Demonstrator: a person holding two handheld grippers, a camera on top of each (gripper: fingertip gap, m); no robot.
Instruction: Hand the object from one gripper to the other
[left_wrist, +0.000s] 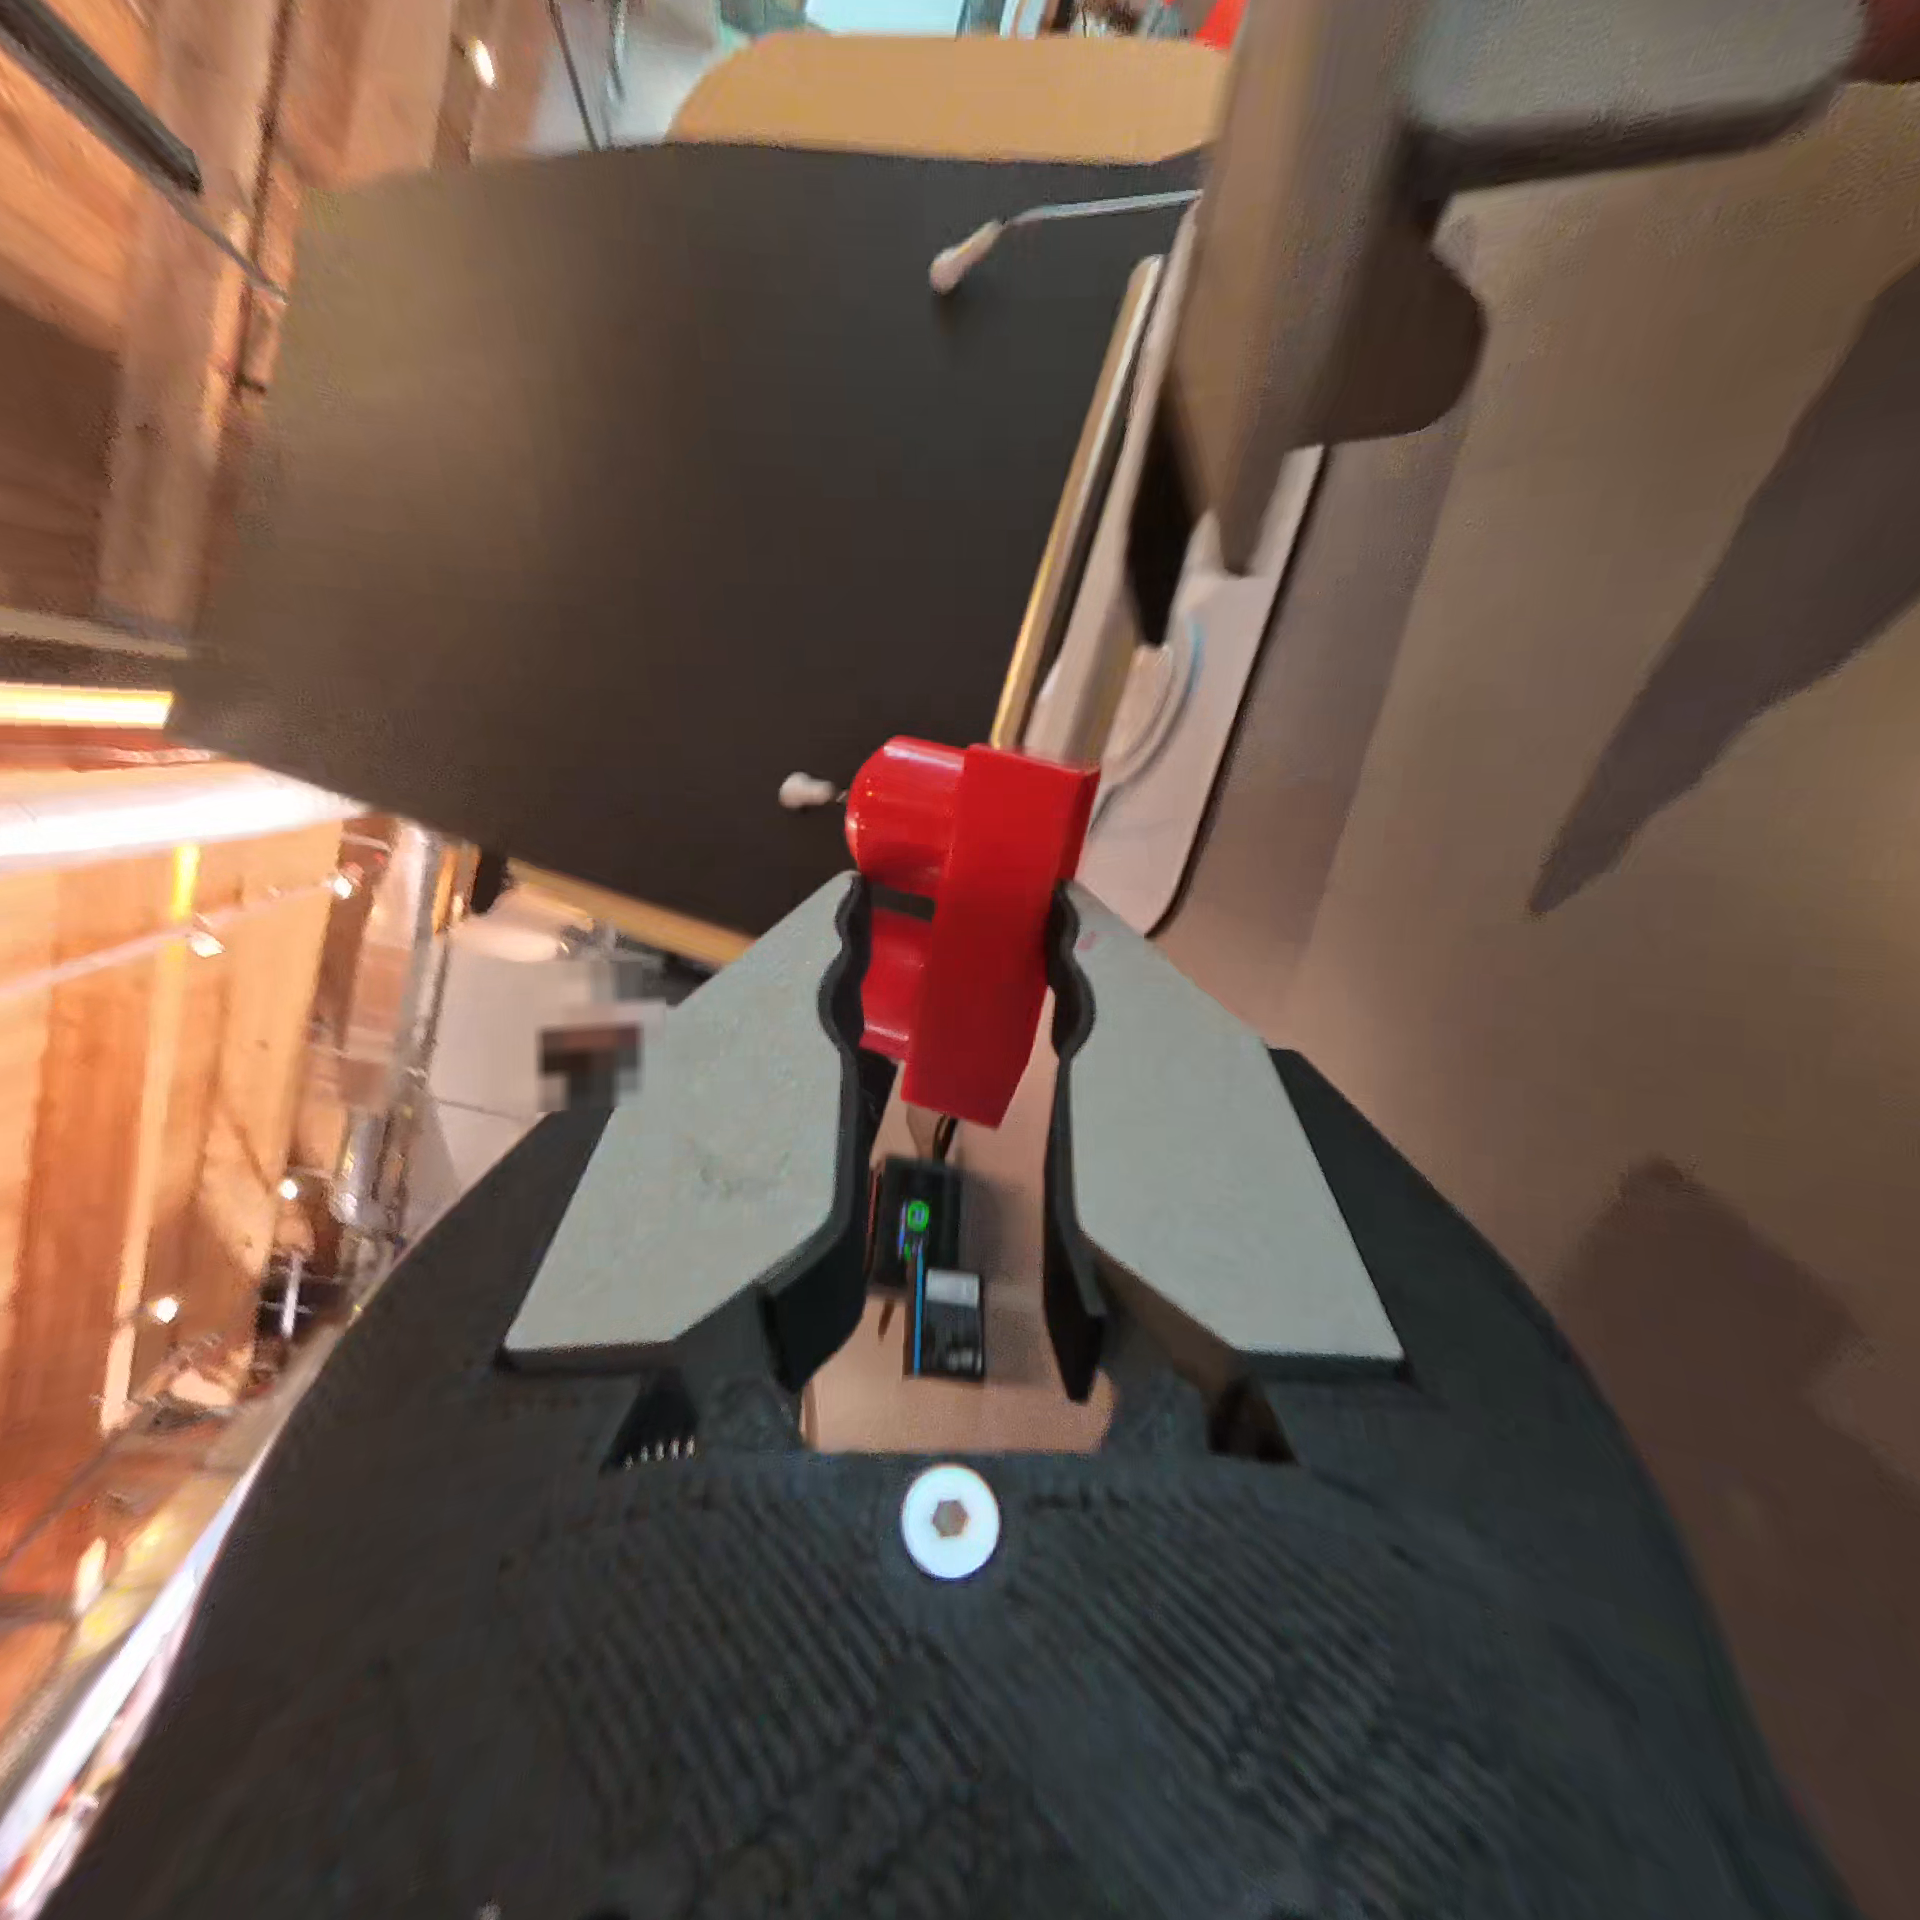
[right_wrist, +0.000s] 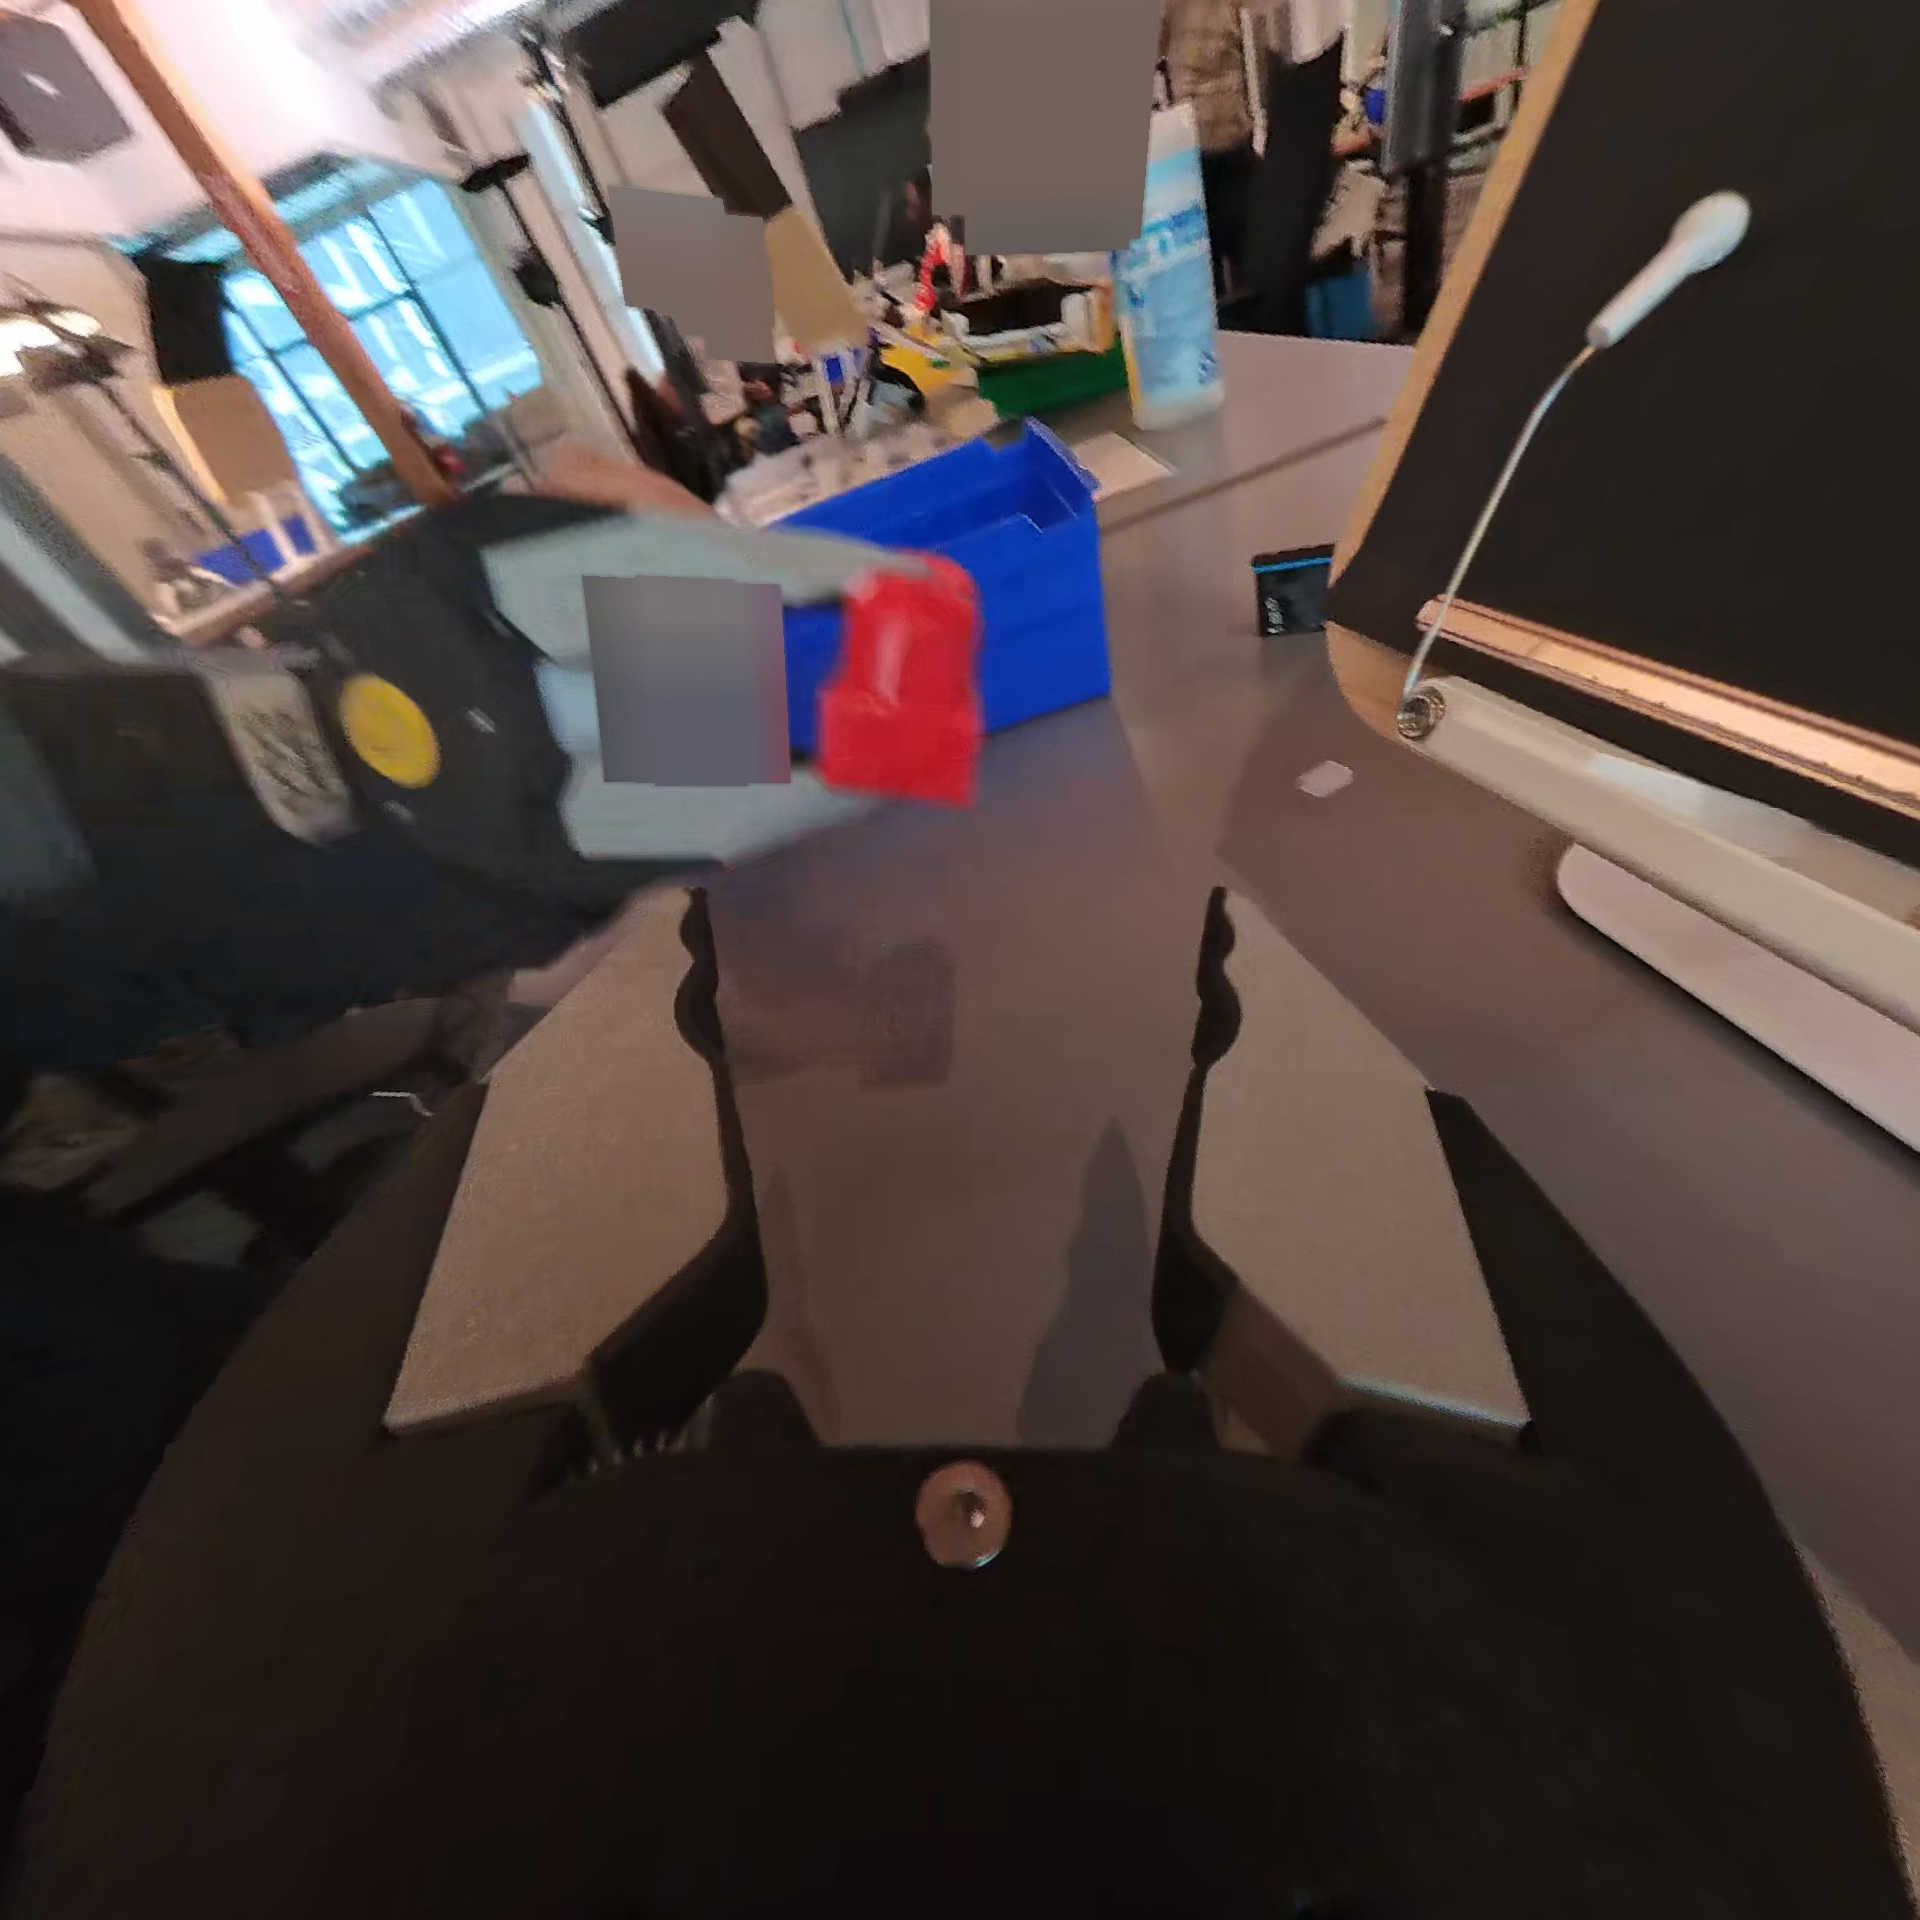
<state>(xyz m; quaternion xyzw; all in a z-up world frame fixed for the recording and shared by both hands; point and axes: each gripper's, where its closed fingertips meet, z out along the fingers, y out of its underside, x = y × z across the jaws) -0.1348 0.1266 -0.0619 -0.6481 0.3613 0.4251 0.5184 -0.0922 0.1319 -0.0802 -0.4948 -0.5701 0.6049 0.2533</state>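
Left claw (left_wrist: 956, 971) pinches the red part (left_wrist: 961, 914) between its tips.

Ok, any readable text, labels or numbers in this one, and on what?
Nothing is legible, so nothing is quoted.
Bottle: blue label print, too blurred to read.
Sticker on the left gripper: code pattern, blurred.
Black box: small mark, too small to read.
Red object: no writing visible.
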